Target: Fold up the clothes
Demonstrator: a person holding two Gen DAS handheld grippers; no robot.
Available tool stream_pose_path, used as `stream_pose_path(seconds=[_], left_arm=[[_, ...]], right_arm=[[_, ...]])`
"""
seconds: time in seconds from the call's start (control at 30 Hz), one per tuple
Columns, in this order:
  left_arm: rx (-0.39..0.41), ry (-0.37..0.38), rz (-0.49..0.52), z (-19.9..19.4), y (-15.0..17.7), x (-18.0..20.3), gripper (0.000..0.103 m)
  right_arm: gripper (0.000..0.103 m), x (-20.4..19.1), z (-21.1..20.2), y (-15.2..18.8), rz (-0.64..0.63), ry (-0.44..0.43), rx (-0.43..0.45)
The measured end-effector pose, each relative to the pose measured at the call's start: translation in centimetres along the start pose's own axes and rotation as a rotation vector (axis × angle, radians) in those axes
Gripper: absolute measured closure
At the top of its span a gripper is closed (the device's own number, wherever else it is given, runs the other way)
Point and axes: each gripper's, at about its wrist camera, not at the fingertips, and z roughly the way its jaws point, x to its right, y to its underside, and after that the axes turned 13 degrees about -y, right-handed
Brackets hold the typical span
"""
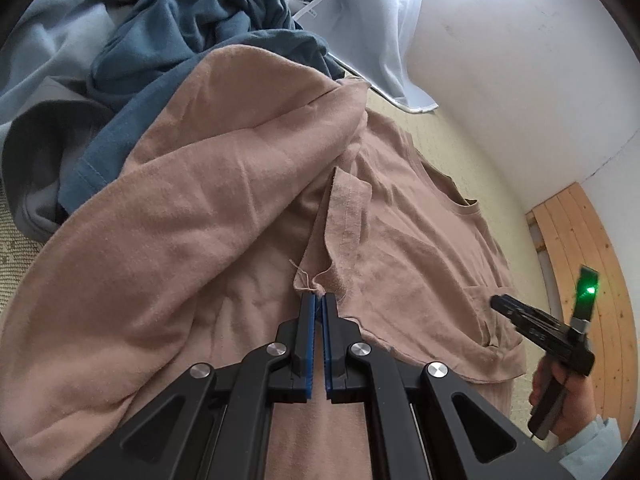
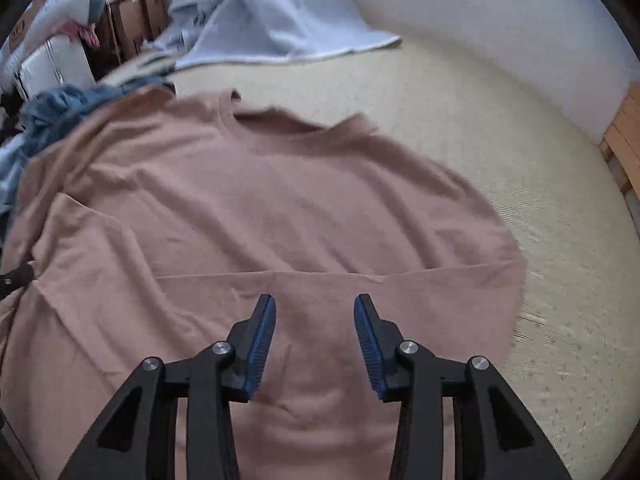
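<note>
Pink-beige cotton T-shirt [image 2: 280, 200] lies spread on the cream woven mat [image 2: 500, 120], filling the frame's centre. Left gripper [image 1: 319, 298] pinches a sleeve hem corner at lower centre. Right gripper [image 2: 315, 304] hovers above the shirt, jaws parted, nothing between them. Crumpled blue garments [image 1: 192, 32] sit upper left.

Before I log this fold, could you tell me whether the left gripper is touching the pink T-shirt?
Touching. The left wrist view shows the left gripper shut on a bunched corner of the pink T-shirt.
</note>
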Motion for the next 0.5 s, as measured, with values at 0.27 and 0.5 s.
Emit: stream_pose_path(seconds=[0.27,0.5], left_arm=[[0.017,0.01,0.008,-0.1,-0.5,-0.4,0.101],[0.073,0.012,0.023,-1.2,-1.0,-0.5,0.101]], right_arm=[[0.099,0.2,2.5,-0.3,-0.008,0.029,-0.051],[0.103,0.5,0.1,-1.3,0.013,0.084,0.057]])
